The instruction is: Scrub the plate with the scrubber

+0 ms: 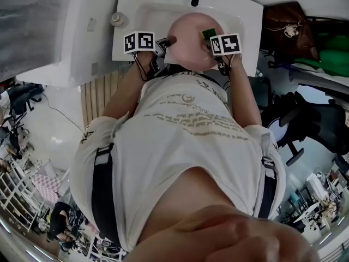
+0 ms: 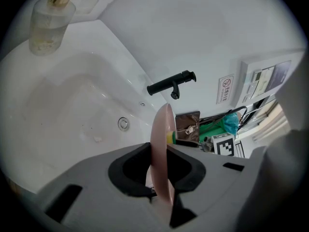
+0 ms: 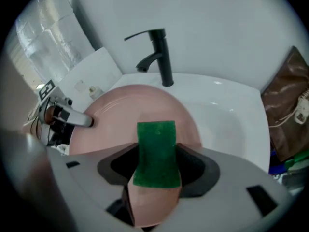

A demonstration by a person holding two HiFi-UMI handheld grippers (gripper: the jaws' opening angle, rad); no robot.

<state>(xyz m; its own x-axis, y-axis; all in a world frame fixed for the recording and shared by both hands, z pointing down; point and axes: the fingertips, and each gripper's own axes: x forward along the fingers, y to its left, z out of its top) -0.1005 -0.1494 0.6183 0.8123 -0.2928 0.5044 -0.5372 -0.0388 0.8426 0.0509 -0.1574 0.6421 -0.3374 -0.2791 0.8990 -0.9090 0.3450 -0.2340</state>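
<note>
Left gripper (image 2: 161, 180) clamping edge-on onto the rim of the pink plate (image 1: 188, 37), holding it tilted above the white sink (image 1: 242, 15), right gripper (image 3: 155, 173) pinching the green scrubber (image 3: 156, 151), resting it against the plate's face, black faucet (image 3: 158, 52) standing behind

one plate (image 3: 140, 108), one scrubber (image 3: 155, 153), one faucet (image 3: 159, 57), one sink (image 2: 63, 110), one glass bottle (image 2: 48, 25).

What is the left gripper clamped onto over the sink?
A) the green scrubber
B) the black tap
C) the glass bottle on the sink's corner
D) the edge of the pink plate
D: the jaws of the left gripper are closed on the pink plate, seen edge-on between them; the green scrubber sits in the right gripper.
</note>
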